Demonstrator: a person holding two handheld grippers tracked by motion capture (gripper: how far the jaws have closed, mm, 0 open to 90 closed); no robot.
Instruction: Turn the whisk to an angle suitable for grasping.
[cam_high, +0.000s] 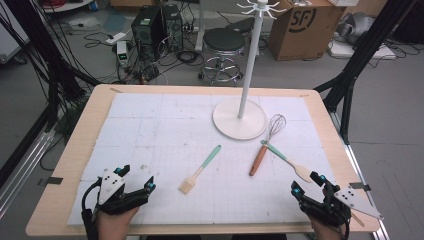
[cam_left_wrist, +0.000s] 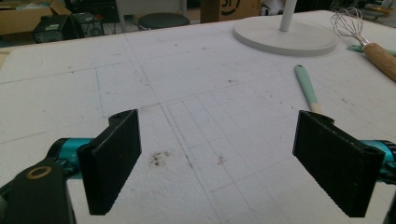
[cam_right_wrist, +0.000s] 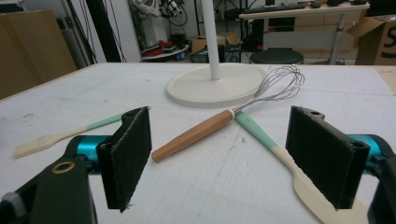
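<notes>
A whisk (cam_high: 267, 142) with a wooden handle (cam_right_wrist: 194, 134) lies right of centre on the white mat, its wires (cam_right_wrist: 280, 84) by the stand's base. A mint-handled spatula (cam_high: 287, 160) crosses under it; its cream blade (cam_right_wrist: 317, 196) lies near my right gripper. A mint-handled pastry brush (cam_high: 200, 171) lies mid-table, its handle (cam_left_wrist: 306, 86) ahead of my left gripper. My left gripper (cam_high: 137, 178) rests open at the front left, nothing between its jaws. My right gripper (cam_high: 307, 182) stands open at the front right, facing the whisk handle.
A white hanging stand with a round base (cam_high: 239, 120) and tall pole (cam_high: 250, 60) stands at the back centre. The wooden table's edge (cam_high: 65, 165) frames the mat. A stool (cam_high: 223, 42), boxes and cables sit on the floor beyond.
</notes>
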